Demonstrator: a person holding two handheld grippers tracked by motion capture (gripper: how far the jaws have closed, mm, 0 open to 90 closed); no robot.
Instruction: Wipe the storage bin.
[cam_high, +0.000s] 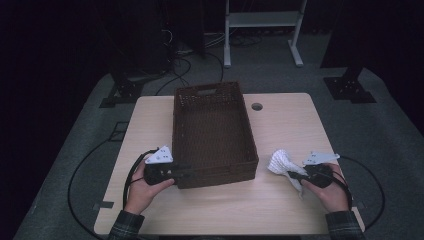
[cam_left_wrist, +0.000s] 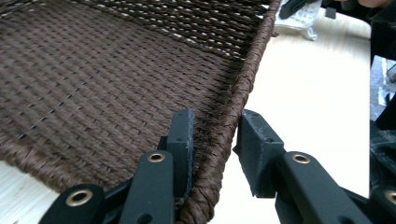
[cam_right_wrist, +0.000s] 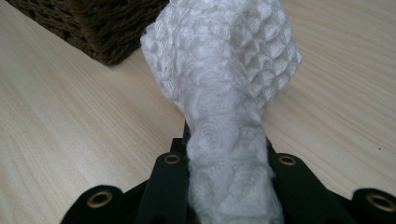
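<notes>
A dark brown woven basket (cam_high: 215, 172) stands in the middle of the light wooden table (cam_high: 225, 210), with nothing inside it. My left gripper (cam_high: 186, 172) is at its near left corner. In the left gripper view the jaws (cam_left_wrist: 215, 135) straddle the basket's rim (cam_left_wrist: 254, 56): one jaw lies against the inner wall, the other stands just off the outside. My right gripper (cam_high: 290, 175) hovers right of the basket, shut on a white textured cloth (cam_high: 281, 161). The cloth (cam_right_wrist: 224, 60) bunches up out of the jaws (cam_right_wrist: 229, 144), close to the basket's corner (cam_right_wrist: 93, 23).
A round cable hole (cam_high: 257, 106) sits in the table behind the basket's right side. Beyond the table stand a white frame (cam_high: 262, 20), black stand bases (cam_high: 350, 89) and loose cables on the grey floor. Bare tabletop lies in front of the basket.
</notes>
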